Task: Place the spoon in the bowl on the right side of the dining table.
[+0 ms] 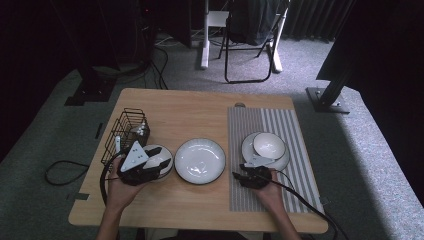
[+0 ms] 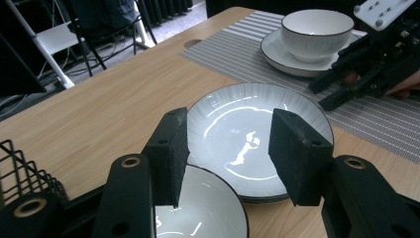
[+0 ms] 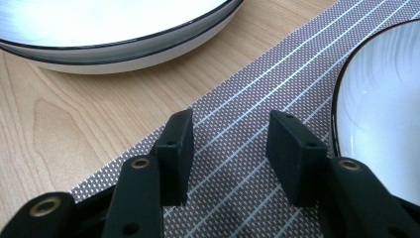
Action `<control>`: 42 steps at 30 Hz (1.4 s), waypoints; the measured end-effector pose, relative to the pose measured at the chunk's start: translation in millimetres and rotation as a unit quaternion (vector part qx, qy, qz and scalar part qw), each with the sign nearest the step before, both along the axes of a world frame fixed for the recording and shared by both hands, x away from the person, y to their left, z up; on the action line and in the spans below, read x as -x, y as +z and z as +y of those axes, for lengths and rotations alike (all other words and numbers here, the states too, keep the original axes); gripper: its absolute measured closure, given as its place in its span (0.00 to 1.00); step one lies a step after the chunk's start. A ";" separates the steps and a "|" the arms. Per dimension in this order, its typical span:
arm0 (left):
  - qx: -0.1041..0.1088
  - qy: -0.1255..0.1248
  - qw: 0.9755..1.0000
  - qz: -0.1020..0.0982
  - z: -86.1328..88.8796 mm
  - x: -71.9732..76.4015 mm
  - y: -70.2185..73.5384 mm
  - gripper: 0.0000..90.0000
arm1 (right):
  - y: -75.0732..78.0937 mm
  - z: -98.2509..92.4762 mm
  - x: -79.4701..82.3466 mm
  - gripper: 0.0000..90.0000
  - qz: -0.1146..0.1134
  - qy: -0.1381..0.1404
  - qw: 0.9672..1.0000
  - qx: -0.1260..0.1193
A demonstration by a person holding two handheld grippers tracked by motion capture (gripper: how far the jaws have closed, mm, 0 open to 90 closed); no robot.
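Note:
My left gripper (image 1: 159, 164) hovers open over a small white plate with a dark rim (image 1: 161, 161) at the table's left; in the left gripper view its jaws (image 2: 228, 144) stand wide, the small plate (image 2: 203, 213) lying below them with nothing between the pads. A stack of larger white plates (image 1: 200, 160) sits mid-table, just beyond the small one (image 2: 247, 129). My right gripper (image 1: 238, 170) rests open on the striped placemat (image 1: 295, 135), near its left edge. Its jaws (image 3: 230, 144) are empty, beside a plate (image 3: 381, 109) that carries a white bowl (image 1: 269, 144).
A black wire basket (image 1: 127, 131) stands at the table's left edge, close behind my left hand. The bowl on its plate (image 2: 317, 29) is on the placemat (image 2: 247, 49). Beyond the table are a folding chair (image 1: 250, 45) and dark stands on the carpet.

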State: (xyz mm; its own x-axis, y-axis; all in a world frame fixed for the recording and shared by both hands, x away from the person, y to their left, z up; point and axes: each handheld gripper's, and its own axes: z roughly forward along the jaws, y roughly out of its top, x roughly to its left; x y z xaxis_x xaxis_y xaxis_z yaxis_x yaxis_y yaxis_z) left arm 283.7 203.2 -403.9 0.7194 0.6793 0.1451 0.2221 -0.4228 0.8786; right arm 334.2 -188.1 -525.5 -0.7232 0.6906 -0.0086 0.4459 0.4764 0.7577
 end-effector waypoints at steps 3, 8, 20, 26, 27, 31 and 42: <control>0.003 0.008 1.000 -0.005 5.0 -0.4 3.3 0.56 | 0.0 0.0 0.0 0.59 0.000 0.000 1.000 0.000; 0.008 0.015 1.000 -0.007 11.5 -0.6 5.1 0.55 | 0.0 0.0 0.0 0.59 0.000 0.000 1.000 0.000; 0.009 0.043 0.999 -0.016 26.2 1.9 11.6 0.55 | 0.0 -0.1 -0.1 0.59 0.000 0.001 1.000 -0.001; 0.007 0.056 0.998 -0.017 30.5 3.0 12.2 0.55 | 0.0 -0.1 -0.1 0.59 0.001 0.001 1.000 -0.001; 0.005 0.061 0.998 -0.018 32.7 3.4 12.5 0.55 | 0.0 -0.2 -0.1 0.59 0.000 0.001 1.000 -0.001; 0.009 0.069 0.997 -0.021 36.8 4.4 13.2 0.55 | 0.0 -0.2 -0.2 0.59 0.001 0.001 1.000 -0.001; 0.007 0.091 0.995 -0.027 48.2 6.7 15.3 0.55 | 0.1 -0.3 -0.2 0.58 0.002 0.002 1.000 -0.001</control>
State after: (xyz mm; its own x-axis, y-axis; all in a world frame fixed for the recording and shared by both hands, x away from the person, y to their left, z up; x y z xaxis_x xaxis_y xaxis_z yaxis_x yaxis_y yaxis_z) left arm 277.0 251.4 -388.6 0.5762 0.7997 0.1686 0.2467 -0.3669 0.8969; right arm 334.4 -188.4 -525.4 -0.7254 0.6883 -0.0047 0.4468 0.4761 0.7574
